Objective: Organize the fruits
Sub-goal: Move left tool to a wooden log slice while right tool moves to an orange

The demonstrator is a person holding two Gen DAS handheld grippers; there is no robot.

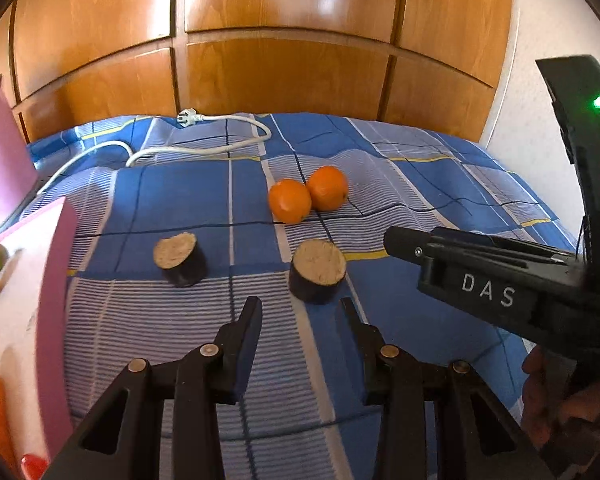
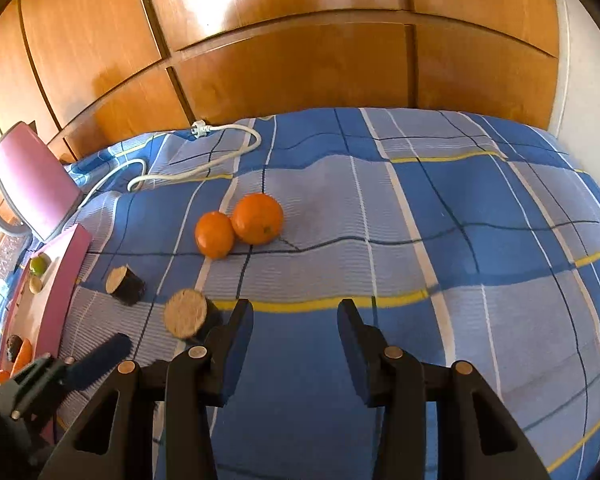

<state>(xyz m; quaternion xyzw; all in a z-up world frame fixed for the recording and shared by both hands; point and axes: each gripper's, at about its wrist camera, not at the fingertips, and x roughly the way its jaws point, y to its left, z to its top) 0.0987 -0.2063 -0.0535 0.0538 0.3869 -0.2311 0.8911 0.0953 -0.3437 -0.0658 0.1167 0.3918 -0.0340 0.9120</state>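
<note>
Left wrist view: the left gripper (image 1: 300, 308) stands parted and empty at bottom centre, aimed at the near eggplant piece (image 1: 318, 270), probably its next pick; two oranges (image 1: 308, 194) touch at centre; the pink tray (image 1: 56, 300) waits at left.

Right wrist view: the right gripper (image 2: 296, 312) is likewise parted, holding nothing, over bare blanket (image 2: 480, 260); the oranges (image 2: 240, 226) lie above, left of centre.

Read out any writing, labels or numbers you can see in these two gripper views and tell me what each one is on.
"DAS": white capitals on the black body of the right gripper, seen in the left wrist view.
Nothing else is readable: the oranges, the dark cut pieces, the pink tray, the white power cord and the checked blue cover carry no visible text.
</note>
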